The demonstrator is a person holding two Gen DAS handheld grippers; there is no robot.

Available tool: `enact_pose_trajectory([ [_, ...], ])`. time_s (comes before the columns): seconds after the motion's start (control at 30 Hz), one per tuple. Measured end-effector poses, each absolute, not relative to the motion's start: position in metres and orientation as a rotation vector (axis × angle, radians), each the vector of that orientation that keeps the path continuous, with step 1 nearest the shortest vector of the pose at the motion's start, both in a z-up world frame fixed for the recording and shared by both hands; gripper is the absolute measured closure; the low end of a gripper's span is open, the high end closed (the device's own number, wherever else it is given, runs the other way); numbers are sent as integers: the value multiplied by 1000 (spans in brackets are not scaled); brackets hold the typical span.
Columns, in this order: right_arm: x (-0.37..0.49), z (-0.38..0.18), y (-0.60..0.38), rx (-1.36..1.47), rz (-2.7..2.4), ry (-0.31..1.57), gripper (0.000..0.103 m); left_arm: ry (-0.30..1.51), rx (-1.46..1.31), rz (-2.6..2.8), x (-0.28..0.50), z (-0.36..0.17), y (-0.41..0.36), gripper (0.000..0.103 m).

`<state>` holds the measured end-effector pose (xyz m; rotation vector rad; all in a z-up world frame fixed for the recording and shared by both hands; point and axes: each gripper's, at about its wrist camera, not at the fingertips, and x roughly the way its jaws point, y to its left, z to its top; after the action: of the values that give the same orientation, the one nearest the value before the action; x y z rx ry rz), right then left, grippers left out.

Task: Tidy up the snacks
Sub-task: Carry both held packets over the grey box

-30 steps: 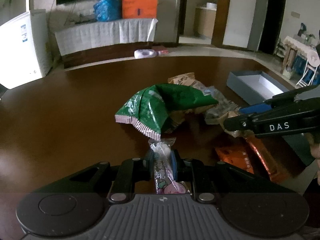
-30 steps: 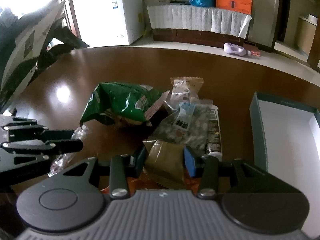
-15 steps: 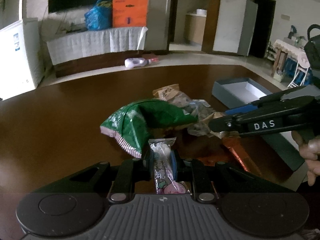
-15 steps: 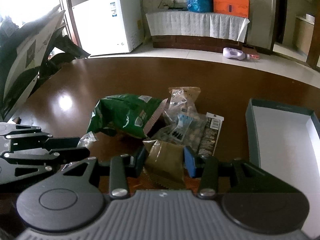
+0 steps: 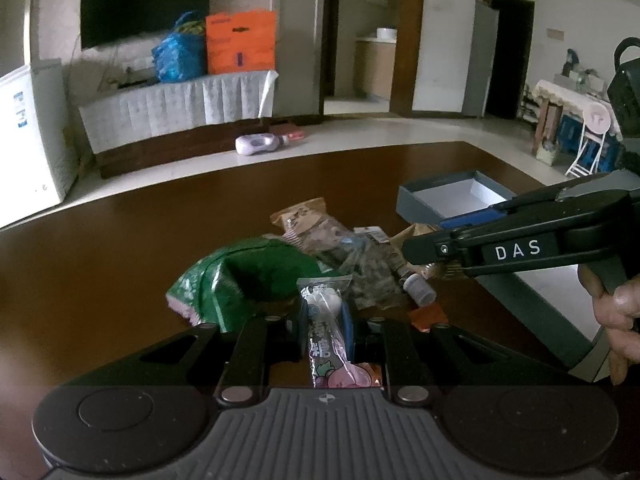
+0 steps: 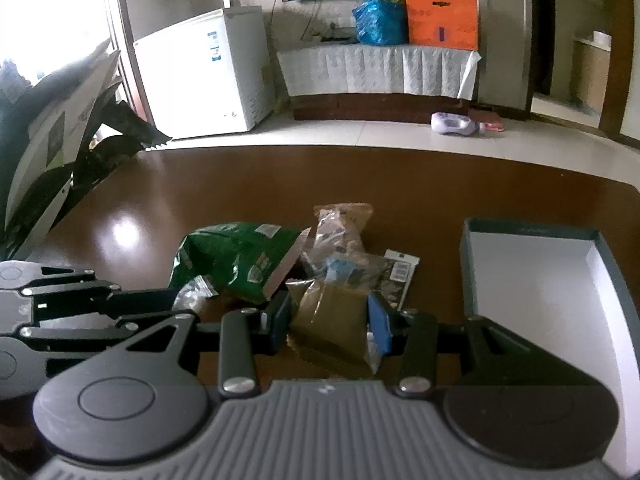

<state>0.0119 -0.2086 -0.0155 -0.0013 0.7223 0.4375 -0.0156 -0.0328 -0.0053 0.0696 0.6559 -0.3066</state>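
The left gripper is clamping a clear candy packet, and the right gripper is squeezing an olive-brown snack pouch, both held above the brown table. Just beyond them, a green chip bag and several clear packets are lying in a touching pile. To the right of the pile, a grey box is standing open. Farther away, a white freezer and a cloth-covered bench carrying a blue bag and an orange bag are standing by the wall.
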Motion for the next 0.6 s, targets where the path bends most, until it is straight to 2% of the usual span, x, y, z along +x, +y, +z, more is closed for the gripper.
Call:
enact_pose_trajectory([
  [0.6, 8, -4, -255, 32, 353, 693, 60, 638, 60, -347, 3, 7, -74, 84],
])
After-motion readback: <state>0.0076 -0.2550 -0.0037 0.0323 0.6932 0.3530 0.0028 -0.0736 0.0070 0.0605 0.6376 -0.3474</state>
